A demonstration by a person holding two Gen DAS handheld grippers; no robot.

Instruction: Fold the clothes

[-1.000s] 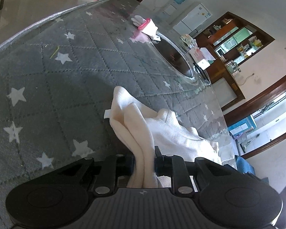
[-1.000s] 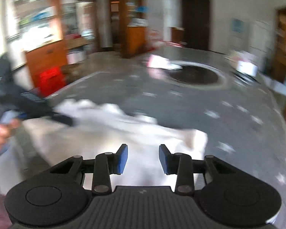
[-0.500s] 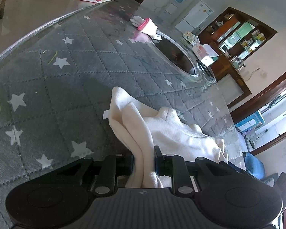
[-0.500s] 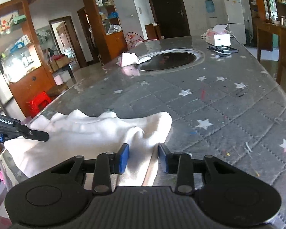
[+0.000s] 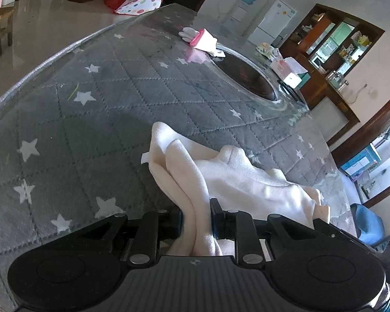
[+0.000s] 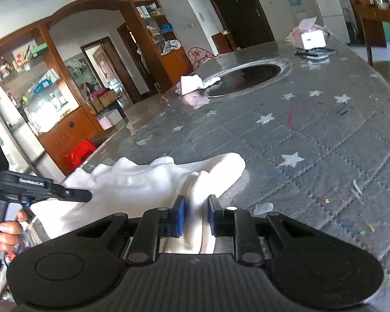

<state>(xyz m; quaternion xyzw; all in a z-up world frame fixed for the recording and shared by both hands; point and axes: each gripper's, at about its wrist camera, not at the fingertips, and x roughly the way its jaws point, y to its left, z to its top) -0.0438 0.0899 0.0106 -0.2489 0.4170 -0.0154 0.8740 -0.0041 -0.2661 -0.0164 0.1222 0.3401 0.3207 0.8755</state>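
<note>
White garment (image 5: 241, 179) pinched by both tongs; glove (image 5: 202, 39) well apart.

We are in a family home, in an open dining and living room. A big round dining table (image 6: 325, 135) under a star-quilted grey cover sits near wooden display cabinets (image 6: 46, 98), a white fridge (image 5: 274, 20) and a water dispenser (image 5: 240, 13), with a child's spotted play tent (image 5: 137, 1) beyond the table's far edge
</note>
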